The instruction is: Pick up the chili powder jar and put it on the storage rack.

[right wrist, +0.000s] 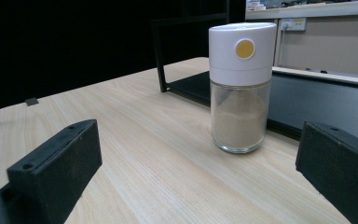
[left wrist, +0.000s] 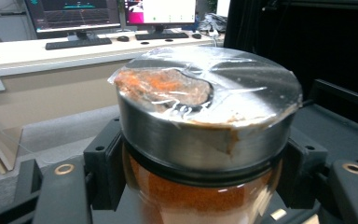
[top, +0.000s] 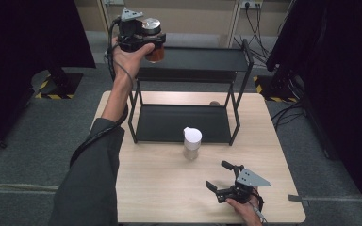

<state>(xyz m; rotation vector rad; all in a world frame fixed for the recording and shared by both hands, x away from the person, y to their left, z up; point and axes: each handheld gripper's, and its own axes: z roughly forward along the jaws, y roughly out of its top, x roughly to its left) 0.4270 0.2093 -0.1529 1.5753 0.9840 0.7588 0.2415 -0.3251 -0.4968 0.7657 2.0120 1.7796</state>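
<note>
Left gripper view, left tongs [left wrist: 200,186] clamping spice jar [left wrist: 205,135], torn film lid, right tongs [top: 222,176] agape.

Grey sleeve [top: 90,179]; black grippers with grey three-cornered plates, trailing cables.

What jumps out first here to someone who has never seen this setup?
The left gripper, raised over the black rack's top shelf, clamps a jar of orange powder with a plastic-wrapped metal lid. On the wooden table stands a white-capped shaker, and the right gripper rests open near it.
</note>
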